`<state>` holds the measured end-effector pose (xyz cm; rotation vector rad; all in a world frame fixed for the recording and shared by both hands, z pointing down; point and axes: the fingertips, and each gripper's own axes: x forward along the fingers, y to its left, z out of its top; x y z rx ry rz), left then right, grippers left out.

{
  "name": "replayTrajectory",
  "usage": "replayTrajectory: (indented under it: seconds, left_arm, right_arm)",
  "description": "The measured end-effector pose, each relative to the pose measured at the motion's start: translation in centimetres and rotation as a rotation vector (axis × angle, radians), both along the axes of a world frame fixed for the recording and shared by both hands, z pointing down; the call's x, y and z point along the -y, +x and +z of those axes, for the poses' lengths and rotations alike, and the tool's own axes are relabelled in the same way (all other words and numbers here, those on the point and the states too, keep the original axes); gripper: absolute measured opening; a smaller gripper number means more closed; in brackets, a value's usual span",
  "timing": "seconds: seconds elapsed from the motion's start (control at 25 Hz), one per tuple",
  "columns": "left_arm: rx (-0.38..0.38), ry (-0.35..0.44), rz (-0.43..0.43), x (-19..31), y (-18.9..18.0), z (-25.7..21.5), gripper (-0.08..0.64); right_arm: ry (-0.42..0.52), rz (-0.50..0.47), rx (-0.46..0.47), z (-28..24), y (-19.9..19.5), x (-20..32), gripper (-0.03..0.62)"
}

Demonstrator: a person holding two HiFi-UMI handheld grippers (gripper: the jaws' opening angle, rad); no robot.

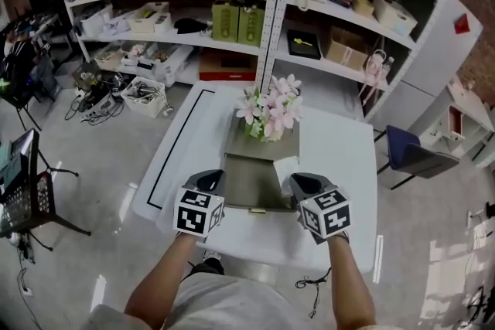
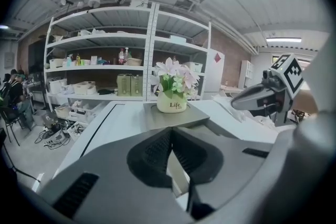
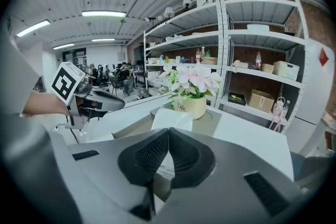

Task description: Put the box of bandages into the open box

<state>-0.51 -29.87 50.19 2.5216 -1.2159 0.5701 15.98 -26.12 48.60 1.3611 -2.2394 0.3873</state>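
1. The shelves [image 1: 271, 11] stand behind the table in two bays side by side, loaded with boxes, bottles and trays too small to read.
2. The white table [image 1: 340, 158] carries one open box, one flower pot and one box of bandages.
3. Your two forearms reach forward from the bottom of the head view, left [image 1: 158, 286] and right [image 1: 352, 282], roughly side by side, and each ends at a gripper above the near edge of the table.
4. The open box [image 1: 251, 182] is grey and lies between your two grippers, with its lid laid back flat away from you.
5. The flower pot [image 2: 171, 104] stands upright on that lid; it holds pink and white flowers and reads "Life", with a smaller line below that is too small to read.
6. Your left gripper [image 2: 170, 131] is level at the left side of the open box. Its fingers [image 2: 152, 152] are closed tip to tip with nothing between them.
7. Your right gripper [image 3: 169, 131] is at the right side. Its fingers [image 3: 152, 152] are also closed and empty.
8. Each gripper bears one cube of black-and-white square markers.
9. The box of bandages [image 3: 170, 119] is plain white and stands at the right edge of the open box, just ahead of your right gripper and apart from it. You cannot tell whether it is inside or beside the rim.
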Motion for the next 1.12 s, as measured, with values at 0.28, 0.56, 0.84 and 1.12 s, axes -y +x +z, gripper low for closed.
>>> replayTrajectory:
  seconds: [0.28, 0.56, 0.84, 1.12]
  left_arm:
    - [-0.014, -0.012, 0.038, 1.7, -0.1, 0.6, 0.005]
    - [-0.020, -0.016, 0.073, 2.9, -0.2, 1.0, 0.005]
    - [-0.018, -0.033, 0.104, 3.2, -0.4, 1.7, 0.005]
    - [-0.022, -0.041, 0.124, 3.4, -0.7, 1.9, 0.005]
  right_arm:
    - [-0.051, -0.024, -0.042, 1.6, -1.7, 1.4, 0.005]
    - [-0.118, -0.034, -0.056, 4.2, -3.1, 2.3, 0.005]
    - [-0.187, -0.027, -0.063, 7.1, -4.2, 3.0, 0.005]
    - [-0.251, -0.055, -0.092, 9.4, -5.5, 3.5, 0.005]
